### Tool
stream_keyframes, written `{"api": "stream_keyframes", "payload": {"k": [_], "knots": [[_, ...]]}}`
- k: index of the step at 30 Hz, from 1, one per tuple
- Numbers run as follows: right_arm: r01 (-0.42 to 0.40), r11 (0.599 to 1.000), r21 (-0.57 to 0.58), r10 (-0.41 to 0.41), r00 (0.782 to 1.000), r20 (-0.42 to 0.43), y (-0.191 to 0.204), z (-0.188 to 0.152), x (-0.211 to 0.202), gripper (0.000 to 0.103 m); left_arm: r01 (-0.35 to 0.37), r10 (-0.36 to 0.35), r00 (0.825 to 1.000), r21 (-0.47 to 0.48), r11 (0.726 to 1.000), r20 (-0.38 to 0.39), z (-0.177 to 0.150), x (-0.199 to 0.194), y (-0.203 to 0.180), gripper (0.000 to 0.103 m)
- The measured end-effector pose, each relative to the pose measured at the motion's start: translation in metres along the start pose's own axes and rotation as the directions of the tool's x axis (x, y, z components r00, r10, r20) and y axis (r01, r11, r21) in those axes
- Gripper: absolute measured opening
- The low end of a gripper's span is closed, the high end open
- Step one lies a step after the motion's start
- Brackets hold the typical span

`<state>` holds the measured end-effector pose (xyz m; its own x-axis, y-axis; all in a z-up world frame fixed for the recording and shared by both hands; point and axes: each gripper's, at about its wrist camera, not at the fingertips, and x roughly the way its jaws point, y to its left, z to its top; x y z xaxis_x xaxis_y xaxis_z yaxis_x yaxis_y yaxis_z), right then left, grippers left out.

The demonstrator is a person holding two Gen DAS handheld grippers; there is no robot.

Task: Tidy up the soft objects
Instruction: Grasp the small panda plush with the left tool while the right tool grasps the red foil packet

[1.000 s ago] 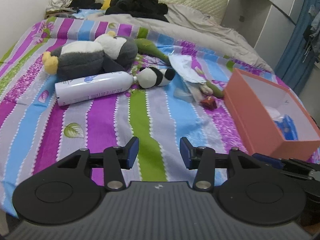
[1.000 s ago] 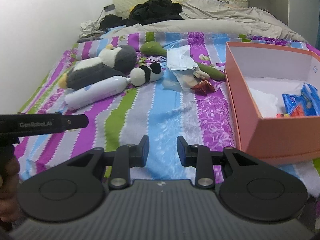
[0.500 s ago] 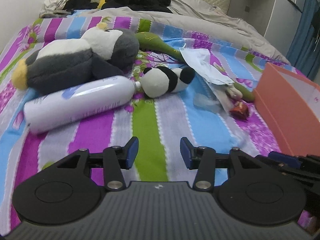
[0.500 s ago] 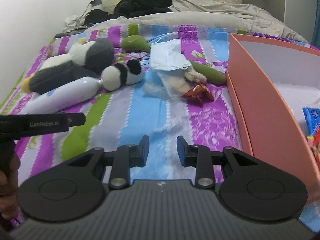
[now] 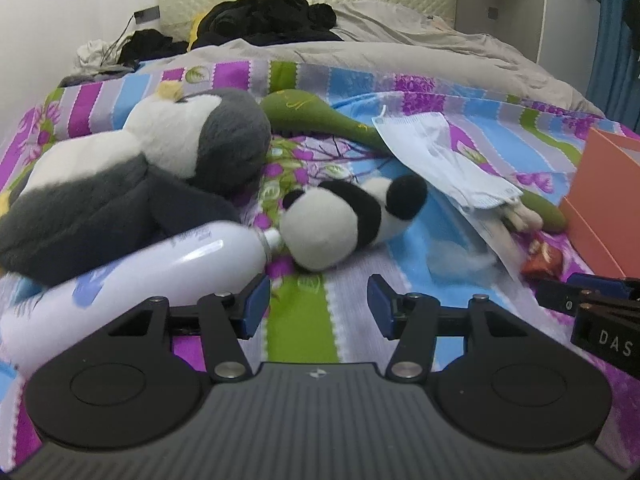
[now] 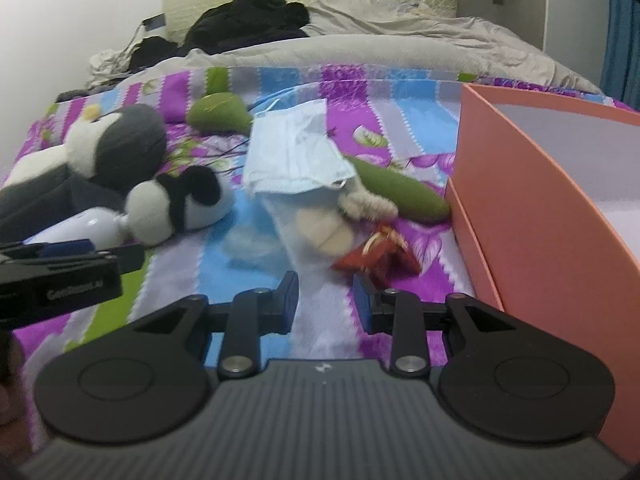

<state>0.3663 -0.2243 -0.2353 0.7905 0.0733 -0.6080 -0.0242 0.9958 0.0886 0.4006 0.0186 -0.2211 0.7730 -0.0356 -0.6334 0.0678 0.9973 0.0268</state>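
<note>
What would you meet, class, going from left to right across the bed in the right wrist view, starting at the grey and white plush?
Grey and white plush → small panda plush → pale blue face mask → red wrapper → orange box.

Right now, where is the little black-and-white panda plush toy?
The black-and-white panda plush toy lies on the striped bedspread, centre of the left wrist view, touching the white bottle's neck, beside the big grey penguin plush.
</note>
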Motion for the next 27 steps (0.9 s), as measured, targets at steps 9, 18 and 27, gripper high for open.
{"api": "stream_keyframes", "payload": {"k": [9, 18, 27], "knots": [[0.068, 0.997, 0.030, -0.068, 0.998, 0.000, -0.009, 0.003, 0.035, 0.055, -0.035, 0.033, 0.999, 0.050, 0.998, 0.028, 0.014, 0.035, -0.010, 0.060], [0.066, 0.998, 0.007, -0.066, 0.998, -0.001, -0.010, -0.002, 0.045, 0.054, -0.049, 0.046, 0.998, 0.065, 0.997, 0.036, 0.017, 0.053, -0.013, 0.060], [0.077, 0.997, 0.006, -0.077, 0.997, -0.007, -0.012, -0.001, 0.041, 0.025, -0.040, 0.040, 0.999, 0.012, 0.999, 0.036, 0.017, 0.052, -0.007, 0.050]]}}
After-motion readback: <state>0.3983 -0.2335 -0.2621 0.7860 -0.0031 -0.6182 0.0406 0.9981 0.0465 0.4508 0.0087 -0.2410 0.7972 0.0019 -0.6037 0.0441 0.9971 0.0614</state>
